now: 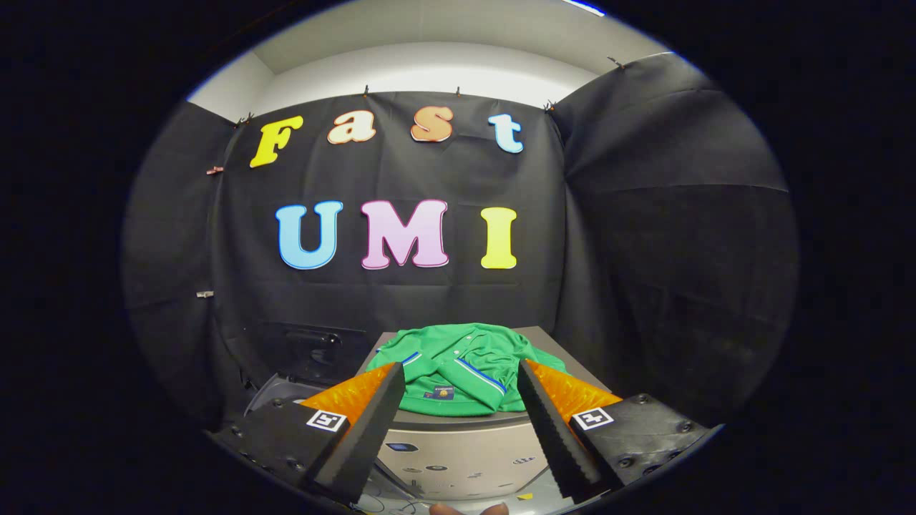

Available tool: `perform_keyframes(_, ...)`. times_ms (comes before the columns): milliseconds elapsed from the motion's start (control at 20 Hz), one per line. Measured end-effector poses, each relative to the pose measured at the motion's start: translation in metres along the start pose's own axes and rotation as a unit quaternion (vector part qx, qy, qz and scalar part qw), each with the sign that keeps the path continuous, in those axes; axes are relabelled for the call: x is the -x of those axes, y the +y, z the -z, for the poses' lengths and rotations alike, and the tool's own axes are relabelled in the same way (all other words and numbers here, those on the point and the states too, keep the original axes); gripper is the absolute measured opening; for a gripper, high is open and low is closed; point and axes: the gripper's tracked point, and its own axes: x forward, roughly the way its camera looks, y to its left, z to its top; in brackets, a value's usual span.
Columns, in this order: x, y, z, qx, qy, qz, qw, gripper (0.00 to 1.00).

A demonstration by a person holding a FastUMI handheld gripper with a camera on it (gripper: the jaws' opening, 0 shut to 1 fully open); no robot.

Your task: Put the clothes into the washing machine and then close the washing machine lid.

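Gripper view: the gripper (458, 429) looks forward and slightly down, with its two fingers (365, 436) spread wide apart and holding nothing. The gap between them frames a green shirt (458, 372) with blue-and-white trim and a small dark label near its front hem. The shirt lies loosely folded on a flat grey top (547, 336), covering most of it. Its hem hangs just over the front edge, and bare grey shows at the far right corner. This grey block, with small markings on its front face, looks like part of the washing machine (444, 450). To the left, beside and lower than the shirt, is a dark opening (308, 357) with a pale curved rim, probably the drum mouth with the lid raised behind it, though it is too dim to be sure. A fingertip (447, 509) of the person shows below the fingers.

The step in hand appears to be the approach to pick up the shirt; nothing is grasped yet. The next move calls for carrying the open fingers forward and down over the front edge, so that a thick fold of cloth sits between them before they close. The shirt then needs lifting and carrying left to the opening.
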Motion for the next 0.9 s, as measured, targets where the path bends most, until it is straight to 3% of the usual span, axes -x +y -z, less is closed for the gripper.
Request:
perform_keyframes(450,-0.134,-0.002,0.031,-0.001,0.115,-0.011,0.993,0.99)
perform_keyframes(900,-0.199,0.008,0.067,0.007,0.23,-0.011,0.973,1.0)
